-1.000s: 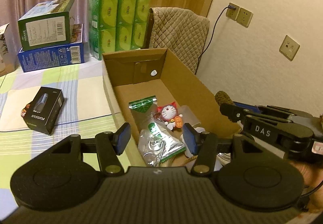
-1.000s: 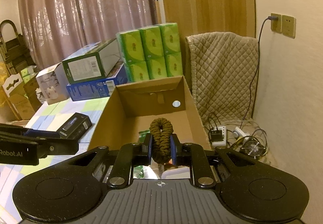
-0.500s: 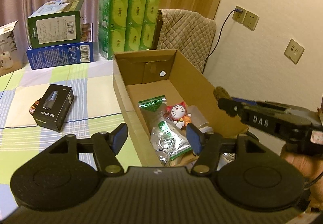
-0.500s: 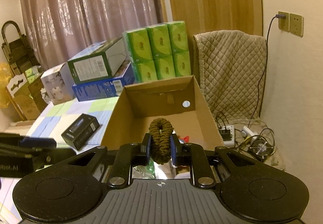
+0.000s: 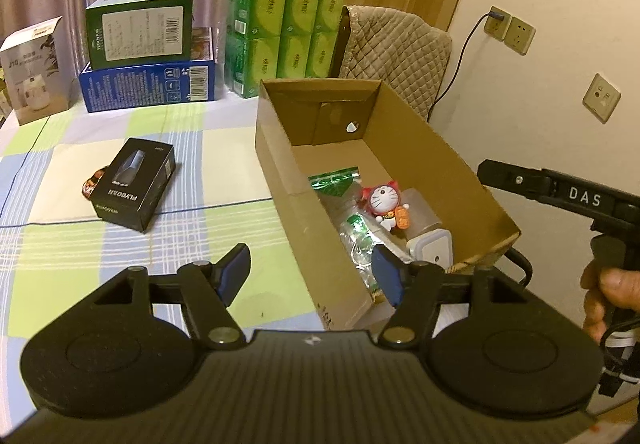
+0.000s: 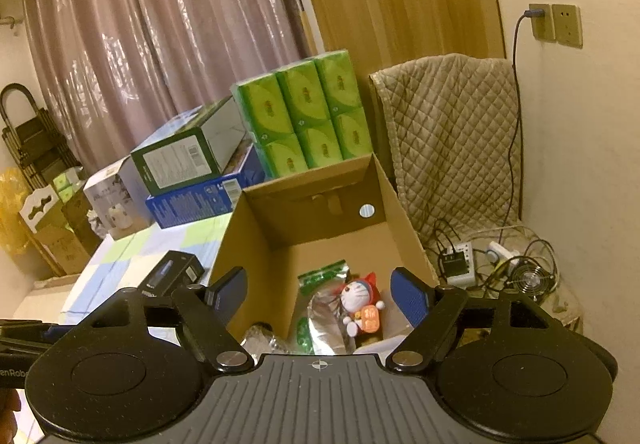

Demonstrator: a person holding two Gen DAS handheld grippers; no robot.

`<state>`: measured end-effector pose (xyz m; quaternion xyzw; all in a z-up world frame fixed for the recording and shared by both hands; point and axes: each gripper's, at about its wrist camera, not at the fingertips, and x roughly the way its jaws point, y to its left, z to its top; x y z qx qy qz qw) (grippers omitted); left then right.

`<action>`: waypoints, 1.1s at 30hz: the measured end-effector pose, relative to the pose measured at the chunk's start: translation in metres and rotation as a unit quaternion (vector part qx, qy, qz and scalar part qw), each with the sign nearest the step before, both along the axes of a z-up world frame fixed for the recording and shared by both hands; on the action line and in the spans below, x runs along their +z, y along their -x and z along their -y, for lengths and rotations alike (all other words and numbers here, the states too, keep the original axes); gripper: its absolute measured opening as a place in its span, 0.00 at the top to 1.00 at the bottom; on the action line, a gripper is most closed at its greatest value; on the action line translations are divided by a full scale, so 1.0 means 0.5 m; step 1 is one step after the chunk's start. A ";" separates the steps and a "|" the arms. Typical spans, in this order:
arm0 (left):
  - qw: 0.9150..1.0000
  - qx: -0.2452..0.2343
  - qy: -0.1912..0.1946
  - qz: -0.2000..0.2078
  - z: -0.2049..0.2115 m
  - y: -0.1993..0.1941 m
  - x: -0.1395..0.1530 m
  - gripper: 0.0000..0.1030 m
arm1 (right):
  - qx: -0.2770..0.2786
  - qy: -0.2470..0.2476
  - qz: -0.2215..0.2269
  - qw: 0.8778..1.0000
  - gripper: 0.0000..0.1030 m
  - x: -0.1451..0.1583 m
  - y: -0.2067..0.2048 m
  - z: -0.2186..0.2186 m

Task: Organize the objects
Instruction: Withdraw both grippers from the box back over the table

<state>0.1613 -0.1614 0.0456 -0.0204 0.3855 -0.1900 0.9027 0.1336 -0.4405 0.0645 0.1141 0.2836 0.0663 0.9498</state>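
Two handheld grippers are hovering at the near end of an open cardboard box (image 5: 276,147) that is sitting at the right edge of a checked tablecloth (image 5: 80,232). The left gripper (image 5: 310,278) is spread wide and holding nothing, its fingers straddling the box's left wall. The right gripper (image 6: 320,294) is likewise spread apart and empty, hanging above the box. Inside the box, a cat figurine in red (image 6: 360,304) is lying on clear plastic bags with green headers (image 6: 322,276), beside a white plug-like block (image 5: 430,250). A black product box (image 5: 134,183) is resting on the cloth, well apart to the left.
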 end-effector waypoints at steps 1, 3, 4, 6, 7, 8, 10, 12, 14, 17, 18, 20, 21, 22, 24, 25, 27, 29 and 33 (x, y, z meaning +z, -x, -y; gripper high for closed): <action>1.000 0.001 0.000 0.000 -0.002 0.003 0.000 0.38 | 0.001 0.004 -0.001 1.000 0.26 0.002 0.004 -0.005; 1.000 0.002 0.000 0.002 -0.009 0.011 0.002 0.35 | 0.003 0.013 -0.002 1.000 0.26 0.005 0.012 -0.014; 1.000 0.004 0.000 0.003 -0.013 0.015 0.003 0.34 | 0.004 0.017 -0.002 1.000 0.26 0.007 0.015 -0.020; 1.000 0.007 -0.001 0.004 -0.022 0.023 0.007 0.32 | 0.006 0.026 -0.003 1.000 0.26 0.010 0.022 -0.031; 1.000 0.010 -0.002 0.004 -0.028 0.027 0.008 0.29 | 0.007 0.029 -0.003 1.000 0.26 0.012 0.025 -0.036; 1.000 0.012 -0.003 0.004 -0.032 0.030 0.010 0.29 | 0.008 0.032 -0.003 0.999 0.26 0.014 0.028 -0.041; 1.000 0.016 -0.005 0.005 -0.044 0.037 0.013 0.28 | 0.010 0.033 -0.004 0.999 0.26 0.016 0.033 -0.049; 1.000 0.022 -0.006 0.007 -0.057 0.044 0.017 0.26 | 0.011 0.037 -0.005 0.999 0.26 0.018 0.037 -0.057; 1.000 0.026 -0.006 0.009 -0.069 0.050 0.021 0.25 | 0.013 0.039 -0.004 0.999 0.26 0.021 0.040 -0.065; 0.999 0.032 -0.010 0.012 -0.084 0.057 0.027 0.21 | 0.014 0.044 -0.003 0.999 0.26 0.027 0.048 -0.075; 0.999 0.033 -0.010 0.014 -0.088 0.060 0.028 0.20 | 0.015 0.046 -0.003 0.999 0.26 0.030 0.049 -0.078; 0.999 0.036 -0.011 0.018 -0.096 0.065 0.031 0.16 | 0.016 0.051 -0.002 0.999 0.26 0.034 0.052 -0.086; 0.999 0.038 -0.012 0.020 -0.101 0.068 0.032 0.15 | 0.017 0.053 -0.002 0.998 0.26 0.036 0.053 -0.090; 0.999 0.039 -0.012 0.021 -0.105 0.070 0.033 0.14 | 0.017 0.055 -0.001 0.998 0.26 0.037 0.054 -0.093; 0.999 0.040 -0.013 0.022 -0.115 0.074 0.034 0.12 | 0.018 0.058 -0.003 0.998 0.26 0.037 0.055 -0.100; 0.999 0.042 -0.014 0.023 -0.119 0.076 0.035 0.11 | 0.019 0.058 -0.004 0.998 0.26 0.036 0.055 -0.105; 0.998 0.047 -0.014 0.025 -0.130 0.078 0.038 0.08 | 0.022 0.061 -0.006 0.998 0.26 0.036 0.055 -0.113; 0.998 0.052 -0.013 0.029 -0.141 0.080 0.040 0.05 | 0.026 0.062 -0.007 0.998 0.26 0.036 0.056 -0.122; 0.997 0.060 -0.018 0.035 -0.160 0.085 0.043 0.02 | 0.032 0.065 -0.007 0.997 0.26 0.037 0.056 -0.138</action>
